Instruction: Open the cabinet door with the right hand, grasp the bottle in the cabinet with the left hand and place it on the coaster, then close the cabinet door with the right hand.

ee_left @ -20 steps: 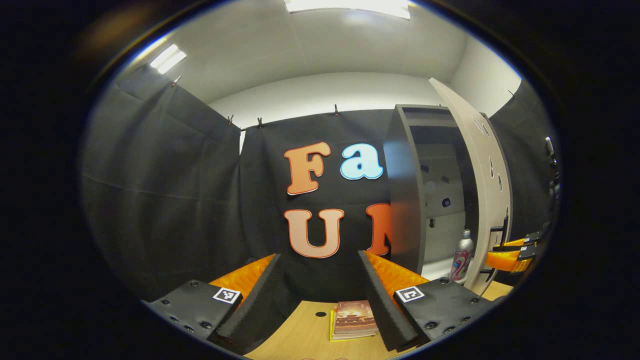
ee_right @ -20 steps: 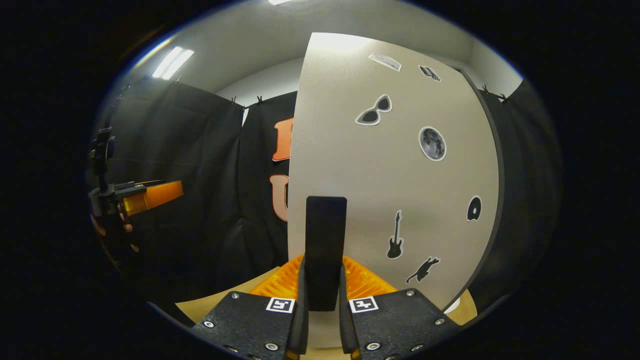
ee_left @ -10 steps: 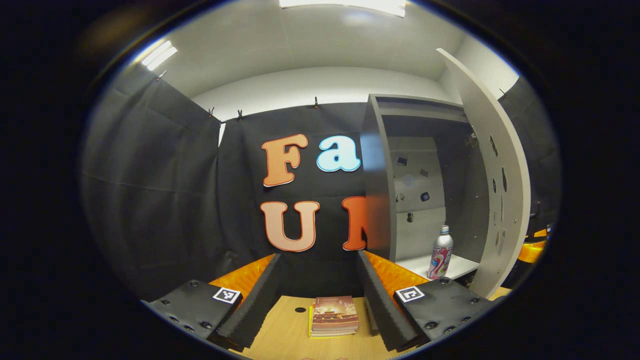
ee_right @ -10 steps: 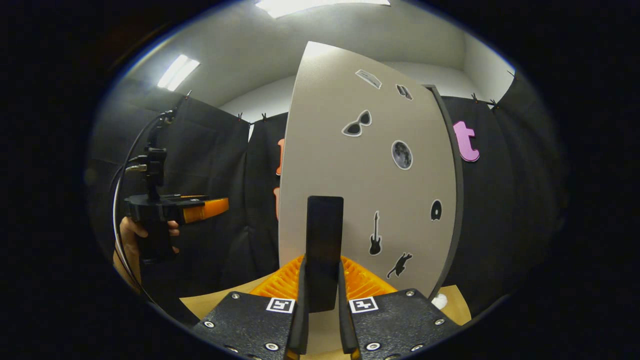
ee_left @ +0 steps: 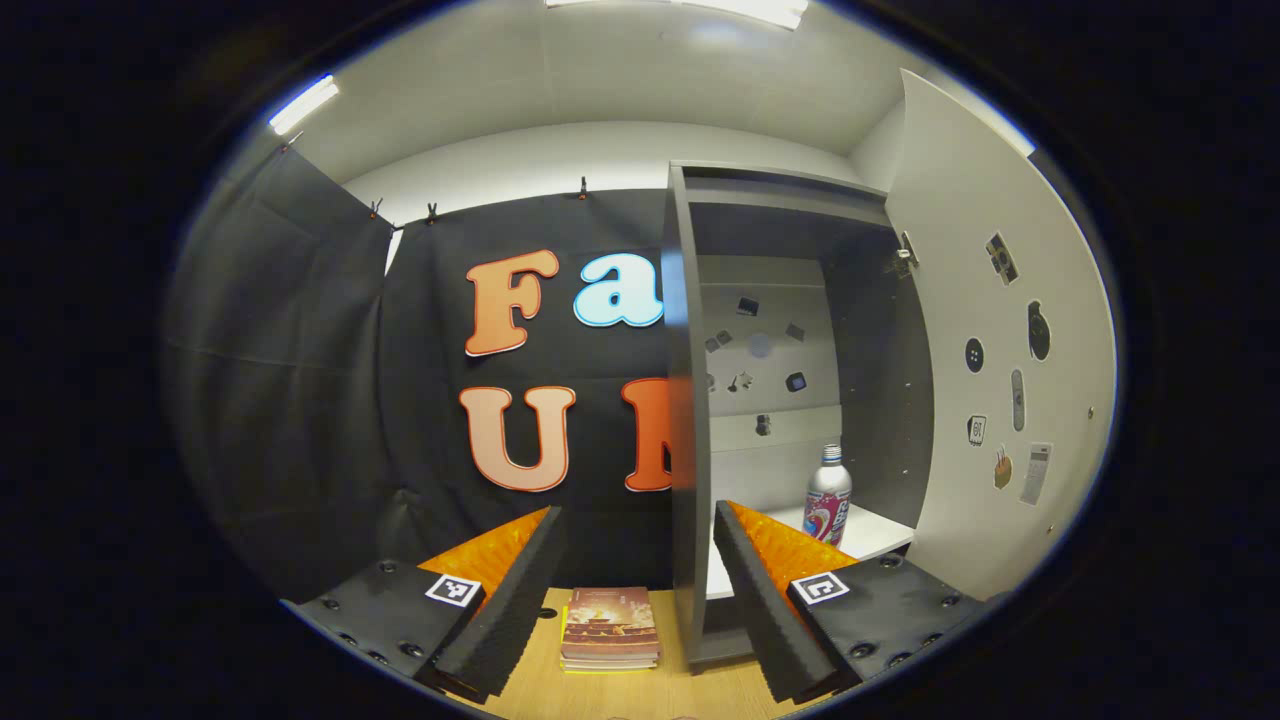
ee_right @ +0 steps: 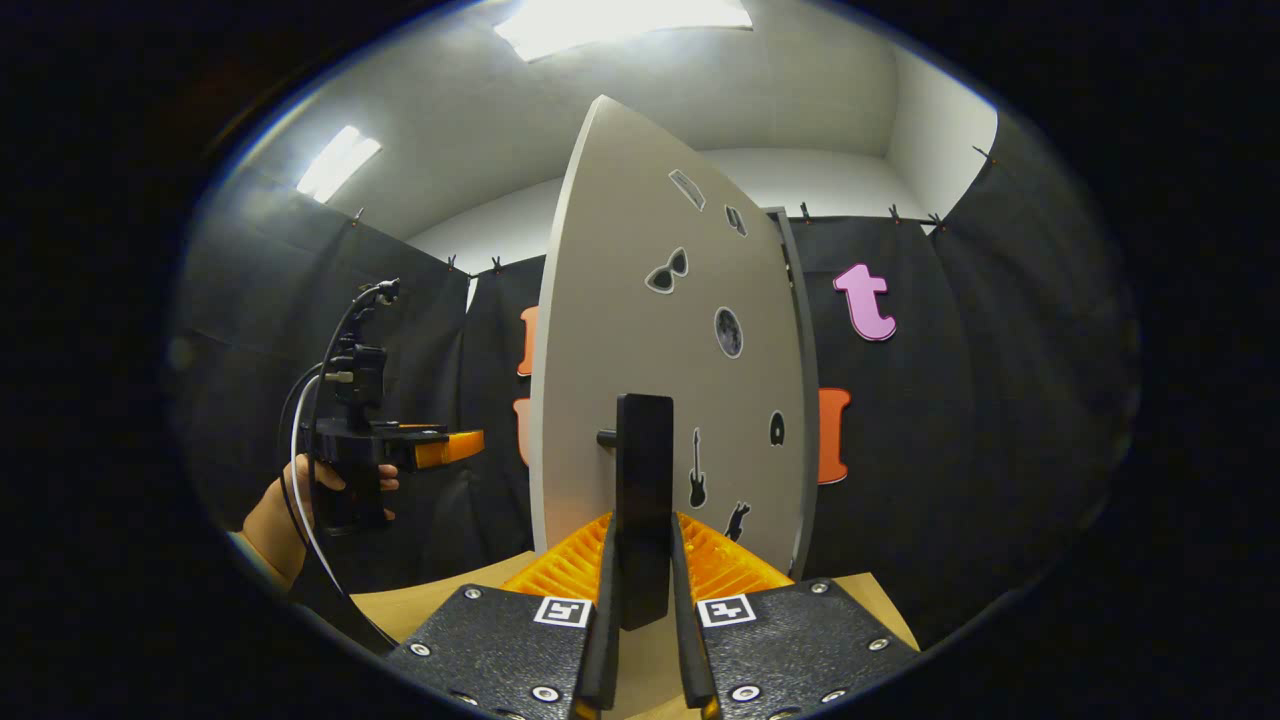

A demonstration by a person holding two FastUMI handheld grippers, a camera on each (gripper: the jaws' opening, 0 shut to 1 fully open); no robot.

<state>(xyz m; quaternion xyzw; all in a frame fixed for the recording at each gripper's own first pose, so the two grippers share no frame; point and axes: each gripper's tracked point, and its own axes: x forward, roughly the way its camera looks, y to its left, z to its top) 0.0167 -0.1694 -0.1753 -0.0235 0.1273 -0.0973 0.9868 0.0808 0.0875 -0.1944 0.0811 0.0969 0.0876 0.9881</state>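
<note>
Right gripper view puts my right gripper (ee_right: 641, 600) at the bottom with its fingers pinched on the dark upright handle (ee_right: 643, 500) of the cabinet door (ee_right: 640, 330), and compared with a second ago the door has swung much further: its stickered outer face, which was broad across the frame, is now narrowed almost to an edge-on sliver, so I have pulled it wide on its hinge. Farther off to the side my left gripper (ee_right: 445, 449) hangs in the air in my hand (ee_right: 285, 510), level and pointing toward the cabinet. In the left gripper view that left gripper (ee_left: 640, 590) is spread wide and holds nothing; a small stack of books (ee_left: 610, 628) lies on the wooden table (ee_left: 700, 690) between its fingers. Beyond them the cabinet (ee_left: 690, 400) has gone from a thin gap to a fully exposed interior, with the door's inner face (ee_left: 1000, 350) folded out of the way. I judge the opening step essentially done and the reach for the bottle next. The bottle (ee_left: 828, 496) stands upright on the white bottom shelf (ee_left: 880, 535), well inside near the dark side wall, a slim metallic body with a pink and white printed wrap and a small cap. I cannot see the coaster.
</note>
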